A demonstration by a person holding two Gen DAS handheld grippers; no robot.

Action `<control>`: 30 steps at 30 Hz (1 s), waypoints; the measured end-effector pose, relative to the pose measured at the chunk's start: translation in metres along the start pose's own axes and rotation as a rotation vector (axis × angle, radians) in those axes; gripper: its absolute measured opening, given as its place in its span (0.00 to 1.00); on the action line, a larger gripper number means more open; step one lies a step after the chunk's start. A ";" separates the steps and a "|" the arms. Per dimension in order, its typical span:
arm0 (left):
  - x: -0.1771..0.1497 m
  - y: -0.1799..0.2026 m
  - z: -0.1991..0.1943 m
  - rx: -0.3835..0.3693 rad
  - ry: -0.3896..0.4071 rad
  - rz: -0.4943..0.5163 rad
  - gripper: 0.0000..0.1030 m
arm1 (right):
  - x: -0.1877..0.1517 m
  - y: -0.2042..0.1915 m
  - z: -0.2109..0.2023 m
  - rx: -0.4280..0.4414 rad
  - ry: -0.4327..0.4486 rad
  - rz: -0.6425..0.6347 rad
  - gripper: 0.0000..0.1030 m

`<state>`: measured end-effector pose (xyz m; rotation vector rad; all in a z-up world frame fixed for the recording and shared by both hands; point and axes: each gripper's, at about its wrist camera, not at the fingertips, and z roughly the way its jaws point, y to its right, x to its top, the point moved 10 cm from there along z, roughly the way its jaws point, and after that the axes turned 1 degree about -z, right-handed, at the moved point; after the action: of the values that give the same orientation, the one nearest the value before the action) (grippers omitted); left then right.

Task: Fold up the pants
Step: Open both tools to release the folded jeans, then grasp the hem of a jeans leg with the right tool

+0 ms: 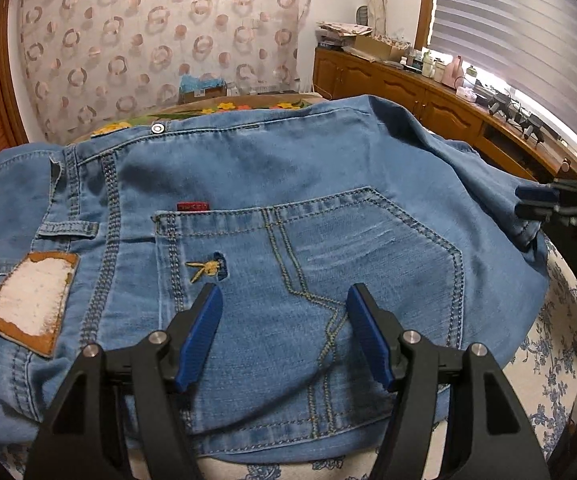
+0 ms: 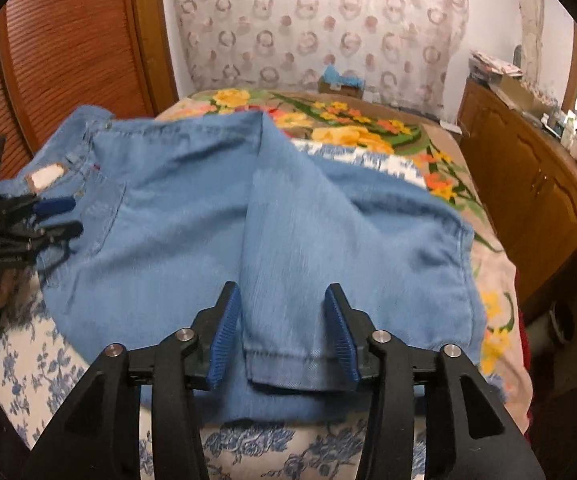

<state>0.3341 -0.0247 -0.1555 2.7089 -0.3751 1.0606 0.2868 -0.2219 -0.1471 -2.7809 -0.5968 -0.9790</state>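
Left jaws: I am holding the left gripper (image 1: 284, 332) with its blue pads standing wide, gripping nothing and hovering just above the back pocket (image 1: 308, 288).
Right jaws: I am keeping the right gripper (image 2: 284, 336) parted to a middling gap, empty, with the stitched leg hem (image 2: 284, 364) lying loose between and just below the pads.
Pants: the light blue denim pants (image 2: 192, 216) are lying folded over on themselves, waistband far beyond the left jaws, legs doubled back towards the right jaws.
Why: I judge the hem is sitting there so the next fold can be started from it.
Beyond: the blue-and-white floral bedspread (image 2: 40, 364) is carrying everything.
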 end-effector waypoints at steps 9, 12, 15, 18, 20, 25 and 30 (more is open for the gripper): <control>0.001 0.001 0.004 0.014 0.000 0.011 0.64 | -0.018 0.001 0.013 -0.064 -0.044 -0.055 0.45; 0.001 0.002 0.004 0.015 0.000 0.012 0.64 | -0.021 0.002 0.017 -0.077 -0.051 -0.093 0.45; 0.001 0.001 0.004 0.015 -0.001 0.012 0.64 | -0.019 0.007 0.019 -0.083 -0.052 -0.110 0.24; 0.001 0.001 0.004 0.017 0.000 0.014 0.64 | -0.011 0.016 0.012 -0.067 -0.043 -0.108 0.07; 0.002 0.000 0.004 0.021 -0.001 0.016 0.64 | 0.000 0.025 0.003 -0.090 -0.017 -0.124 0.04; 0.003 0.000 0.006 0.025 -0.002 0.018 0.64 | 0.037 0.061 -0.020 -0.159 0.058 -0.121 0.03; 0.003 -0.001 0.006 0.024 -0.001 0.018 0.64 | 0.069 0.099 -0.021 -0.245 0.102 -0.122 0.03</control>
<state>0.3398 -0.0261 -0.1577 2.7327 -0.3900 1.0752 0.3644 -0.2954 -0.0865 -2.9086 -0.6803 -1.2916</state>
